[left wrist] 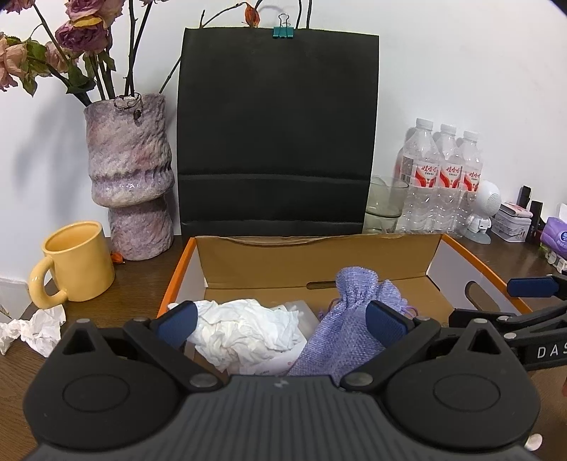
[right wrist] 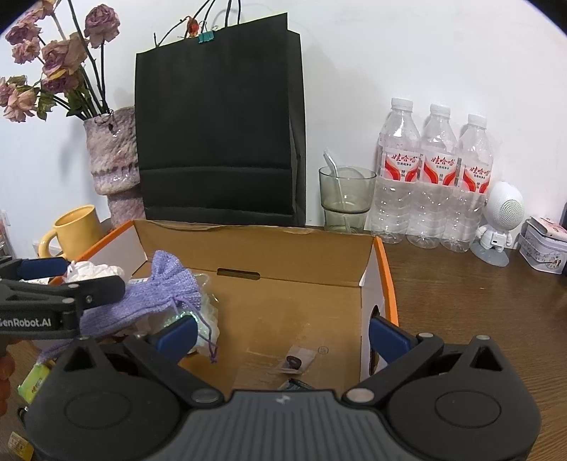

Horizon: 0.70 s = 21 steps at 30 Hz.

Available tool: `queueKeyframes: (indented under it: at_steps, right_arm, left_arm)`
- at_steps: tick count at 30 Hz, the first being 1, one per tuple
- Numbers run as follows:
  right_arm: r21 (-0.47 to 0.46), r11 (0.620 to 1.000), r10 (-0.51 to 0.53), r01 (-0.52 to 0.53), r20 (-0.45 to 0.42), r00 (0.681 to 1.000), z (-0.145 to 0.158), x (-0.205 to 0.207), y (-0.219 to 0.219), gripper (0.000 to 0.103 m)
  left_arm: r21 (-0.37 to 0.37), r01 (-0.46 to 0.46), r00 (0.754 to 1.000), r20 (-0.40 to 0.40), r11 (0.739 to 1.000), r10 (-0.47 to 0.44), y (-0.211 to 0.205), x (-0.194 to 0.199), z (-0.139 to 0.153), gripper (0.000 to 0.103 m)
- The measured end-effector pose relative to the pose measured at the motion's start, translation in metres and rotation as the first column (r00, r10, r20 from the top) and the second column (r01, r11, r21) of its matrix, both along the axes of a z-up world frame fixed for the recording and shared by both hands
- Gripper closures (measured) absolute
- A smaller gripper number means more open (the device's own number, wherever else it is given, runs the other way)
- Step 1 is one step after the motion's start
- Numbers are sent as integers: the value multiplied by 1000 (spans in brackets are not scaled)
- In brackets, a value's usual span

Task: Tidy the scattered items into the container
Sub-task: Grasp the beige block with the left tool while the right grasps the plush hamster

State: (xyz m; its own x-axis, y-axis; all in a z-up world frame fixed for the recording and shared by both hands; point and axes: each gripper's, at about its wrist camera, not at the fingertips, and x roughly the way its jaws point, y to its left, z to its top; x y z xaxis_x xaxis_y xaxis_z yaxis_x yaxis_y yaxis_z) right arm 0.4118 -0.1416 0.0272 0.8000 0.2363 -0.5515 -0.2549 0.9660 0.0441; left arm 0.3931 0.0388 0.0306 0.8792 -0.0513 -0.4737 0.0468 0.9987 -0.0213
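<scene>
At the centre top of both views we see a tall black paper bag (left wrist: 278,134) standing against the white wall, a teal binder clip (left wrist: 282,31) on its upper edge. To its left, we find a mottled purple vase (left wrist: 129,177) holding dried roses (left wrist: 83,33). At lower left of it sits a yellow mug (left wrist: 76,260) on the brown wooden table (right wrist: 478,301). To the right of the bag we see a greenish glass (right wrist: 345,198), three clear water bottles (right wrist: 434,177) with red labels, a small white astronaut figure (right wrist: 501,220), and a printed tin (right wrist: 547,250) at the right edge.
</scene>
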Motion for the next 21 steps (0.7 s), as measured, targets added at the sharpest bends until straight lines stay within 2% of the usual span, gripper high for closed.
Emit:
queueKeyframes:
  at_steps: [9,16,21]
  right_arm:
    - [8,1000,2,-2,19,1000,10,-23,1,0]
    - [14,1000,10,-10,28,1000,16,-58,5,0]
    - [18,1000,17,-18,25,1000,18,-92,11,0]
  left_arm:
    - [-16,-8,1000,27,1000,9,7,-28,12,0]
    - [-15,-37,999,30,999,37,25,-71,19,0]
    - [-6,-63,998,2,998,63,44,-106,12,0]
